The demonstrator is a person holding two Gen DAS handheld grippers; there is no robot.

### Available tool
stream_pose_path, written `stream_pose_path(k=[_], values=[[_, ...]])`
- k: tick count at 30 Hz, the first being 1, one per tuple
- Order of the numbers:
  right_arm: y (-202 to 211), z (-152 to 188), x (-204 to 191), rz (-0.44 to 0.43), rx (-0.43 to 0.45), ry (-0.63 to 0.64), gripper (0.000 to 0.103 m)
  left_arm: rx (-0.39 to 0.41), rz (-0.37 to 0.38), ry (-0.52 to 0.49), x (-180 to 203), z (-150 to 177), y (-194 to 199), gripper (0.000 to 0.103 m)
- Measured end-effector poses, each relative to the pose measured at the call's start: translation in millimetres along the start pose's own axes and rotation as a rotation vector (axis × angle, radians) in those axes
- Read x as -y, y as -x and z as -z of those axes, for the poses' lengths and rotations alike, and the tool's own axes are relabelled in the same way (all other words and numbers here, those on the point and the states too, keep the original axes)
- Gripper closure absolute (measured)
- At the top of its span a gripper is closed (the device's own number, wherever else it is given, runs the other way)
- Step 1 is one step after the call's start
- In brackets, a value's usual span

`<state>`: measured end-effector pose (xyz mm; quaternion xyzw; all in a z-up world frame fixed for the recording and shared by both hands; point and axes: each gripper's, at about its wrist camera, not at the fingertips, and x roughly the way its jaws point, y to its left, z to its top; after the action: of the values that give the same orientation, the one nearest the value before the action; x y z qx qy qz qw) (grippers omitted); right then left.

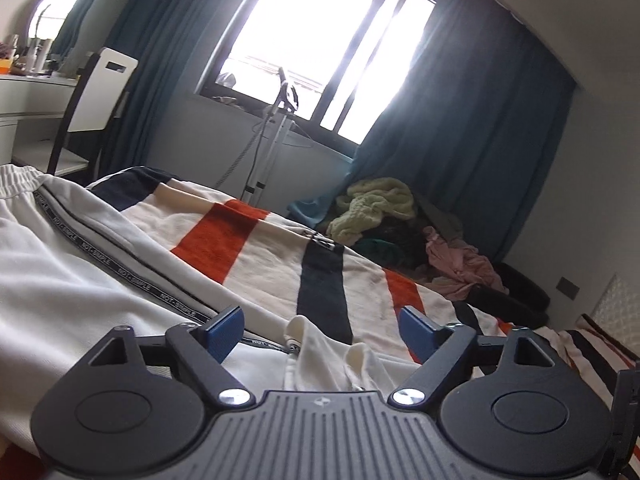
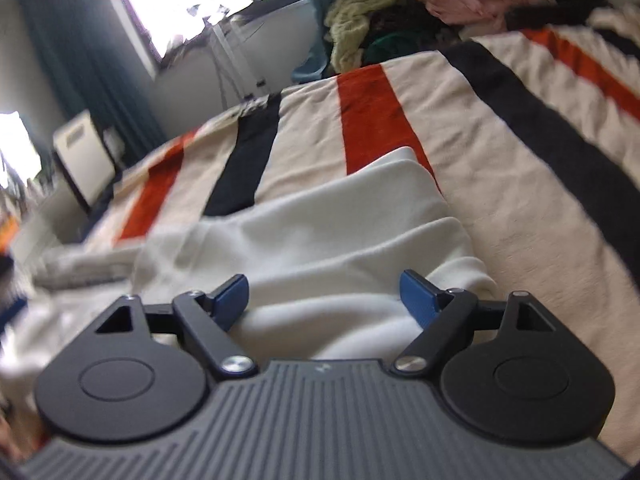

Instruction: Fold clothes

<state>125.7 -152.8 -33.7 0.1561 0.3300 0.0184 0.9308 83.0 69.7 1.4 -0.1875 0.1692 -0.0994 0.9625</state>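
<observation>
- The white track trousers [image 1: 80, 264] lie spread on the bed, over its striped blanket [image 1: 260, 248]. A black side tape lettered "NOT-SIMPLE" [image 1: 100, 256] runs down one leg; the elastic waistband [image 1: 16, 180] sits at the far left of the left wrist view.
- Left hand-held gripper [image 1: 322, 330]: jaws wide apart, holding nothing, low over a rumpled white end of the garment [image 1: 340, 360] beside the tape.
- Right hand-held gripper [image 2: 324, 298]: jaws likewise spread and empty, straddling a soft ridge of white cloth [image 2: 320, 240]. This view is motion-blurred, so whether the pads touch the cloth cannot be told.
- Stage, as a judgement: the cloth shows soft rolls and lies partly flat. This fits a garment being laid out for a fold, or one just released after a fold. The pictures do not settle which.
- Handling, as a judgement: any grasp should take one clean edge, not a bunch. The knit looks limp and will sag between two holds, so both ends should travel level. The blanket is fuzzy and may drag the cloth.
- Room: a heap of mixed clothes [image 1: 400, 232] lies beyond the bed's far edge. Behind it are a bright window [image 1: 320, 40], blue curtains [image 1: 460, 120], a garment steamer stand [image 1: 276, 128], and a chair [image 1: 96, 100] at a white bench [image 1: 24, 92].
</observation>
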Motion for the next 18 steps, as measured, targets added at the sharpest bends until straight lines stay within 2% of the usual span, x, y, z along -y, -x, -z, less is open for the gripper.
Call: stream_pose_path(k=[2,5,10,14,18], values=[[5,4,-5,0.015,-0.013,0.022,0.019,-0.011,0.032,-0.005,0,1,0,0.028],[9,9,-5,0.017,-0.043,0.038,0.019,-0.030,0.090,-0.007,3,4,1,0.033],[16,10,1,-0.007,-0.078,0.022,0.019,-0.143,0.236,-0.033,18,18,-5,0.039],[18,-12,12,-0.098,-0.062,-0.101,0.017,-0.265,0.274,-0.036,26,37,-21,0.044],[15,-40,20,-0.209,-0.046,-0.222,0.017,-0.310,0.283,-0.025,24,44,-34,0.044]])
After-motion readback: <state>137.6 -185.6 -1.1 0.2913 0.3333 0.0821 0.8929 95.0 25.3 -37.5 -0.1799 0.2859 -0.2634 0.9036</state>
